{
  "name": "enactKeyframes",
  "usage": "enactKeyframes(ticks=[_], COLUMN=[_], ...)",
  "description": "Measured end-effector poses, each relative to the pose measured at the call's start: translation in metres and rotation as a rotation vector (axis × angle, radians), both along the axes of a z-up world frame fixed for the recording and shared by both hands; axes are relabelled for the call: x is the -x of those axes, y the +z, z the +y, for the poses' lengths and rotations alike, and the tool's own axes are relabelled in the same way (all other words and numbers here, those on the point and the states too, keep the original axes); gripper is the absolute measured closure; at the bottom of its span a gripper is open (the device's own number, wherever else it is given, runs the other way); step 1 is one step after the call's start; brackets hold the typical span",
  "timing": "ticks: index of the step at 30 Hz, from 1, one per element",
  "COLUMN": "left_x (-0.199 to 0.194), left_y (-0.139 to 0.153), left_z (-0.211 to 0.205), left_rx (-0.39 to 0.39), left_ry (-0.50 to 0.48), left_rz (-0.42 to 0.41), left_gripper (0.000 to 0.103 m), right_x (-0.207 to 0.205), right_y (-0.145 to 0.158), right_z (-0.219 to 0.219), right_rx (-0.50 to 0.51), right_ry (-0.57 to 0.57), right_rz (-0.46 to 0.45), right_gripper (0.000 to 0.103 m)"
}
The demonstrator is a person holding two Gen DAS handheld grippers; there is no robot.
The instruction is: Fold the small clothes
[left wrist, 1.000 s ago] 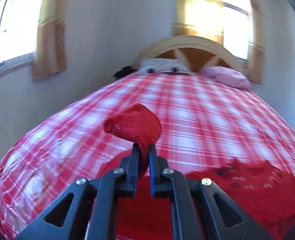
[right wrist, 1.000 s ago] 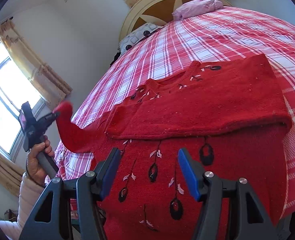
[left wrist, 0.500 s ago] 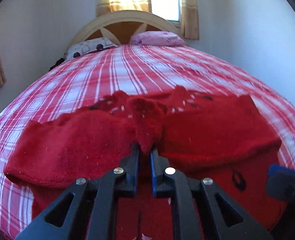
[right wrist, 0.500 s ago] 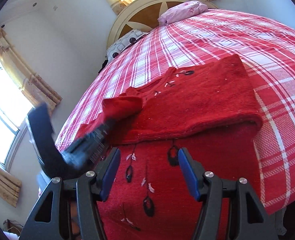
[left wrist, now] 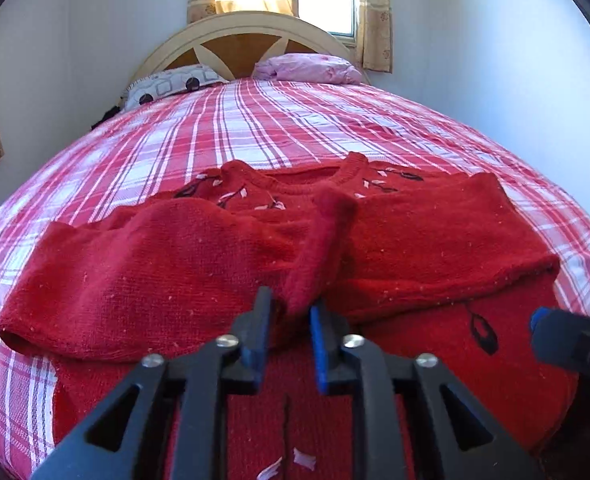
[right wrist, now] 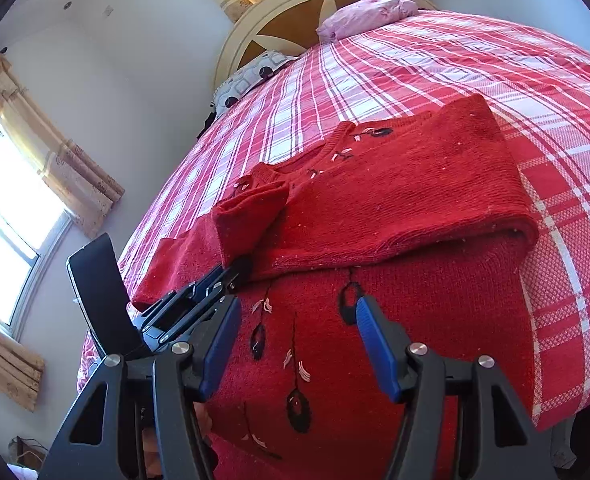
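A: The sweater [left wrist: 215,264] is spread on the bed [left wrist: 295,128], just ahead of both claws.

B: The left claw [left wrist: 291,320] has been opening; the cuff [left wrist: 319,248], still between loosened jaws, could be dragged off. The right claw [right wrist: 295,344] is held apart, empty.
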State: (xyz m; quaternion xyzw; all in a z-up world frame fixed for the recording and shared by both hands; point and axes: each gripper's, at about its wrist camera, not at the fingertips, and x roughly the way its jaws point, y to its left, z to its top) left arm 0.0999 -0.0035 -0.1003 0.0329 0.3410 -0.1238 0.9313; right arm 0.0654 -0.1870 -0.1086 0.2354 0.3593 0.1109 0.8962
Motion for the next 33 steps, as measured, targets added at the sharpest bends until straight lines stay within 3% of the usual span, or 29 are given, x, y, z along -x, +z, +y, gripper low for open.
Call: enactKeyframes(ticks=[2, 4, 10, 14, 18, 21, 23, 25, 26, 27, 30, 33], left_x=[0.006, 0.015, 0.03, 0.032, 0.034, 0.033, 0.032, 0.031, 0.031, 0.03, 0.032, 0.033], left_y=[0.004, 0.009, 0.025, 0.026, 0.025, 0.02, 0.017, 0.015, 0.015, 0.015, 0.017, 0.019], left_z=[0.008, 0.018, 0.056, 0.083, 0.102, 0.116, 0.122, 0.129, 0.132, 0.135, 0.143, 0.148], left_rx=[0.008, 0.011, 0.038, 0.056, 0.053, 0.054, 0.064, 0.08, 0.085, 0.087, 0.089, 0.105], left_ry=[-0.002, 0.017, 0.072, 0.152, 0.207, 0.249, 0.264, 0.28, 0.287, 0.3, 0.328, 0.35], left_rz=[0.009, -0.01, -0.025, -0.017, -0.012, 0.006, 0.021, 0.038, 0.042, 0.042, 0.03, 0.024], left_gripper=[0.046, 0.038, 0.028, 0.027, 0.027, 0.027, 0.027, 0.027, 0.027, 0.027, 0.027, 0.027], right_x=[-0.001, -0.003, -0.028, -0.061, -0.09, -0.107, -0.108, -0.11, -0.113, -0.115, -0.114, -0.107], right_y=[0.001, 0.002, 0.013, 0.016, 0.004, -0.014, -0.016, -0.017, -0.02, -0.022, -0.015, 0.015], right_z=[-0.001, -0.002, 0.004, 0.019, 0.037, 0.051, 0.063, 0.073, 0.077, 0.079, 0.083, 0.095], right_rx=[-0.007, -0.019, -0.036, -0.026, 0.071, 0.132, 0.206, 0.271, 0.297, 0.303, 0.341, 0.353], right_ry=[-0.002, 0.003, 0.037, 0.077, 0.069, 0.07, 0.064, 0.079, 0.1, 0.112, 0.112, 0.147], right_rz=[-0.001, -0.001, -0.021, -0.043, -0.042, 0.008, -0.016, -0.019, 0.0, 0.016, 0.0, -0.087], right_gripper=[0.042, 0.042, 0.04, 0.035, 0.035, 0.035, 0.035, 0.047, 0.075, 0.093, 0.094, 0.095])
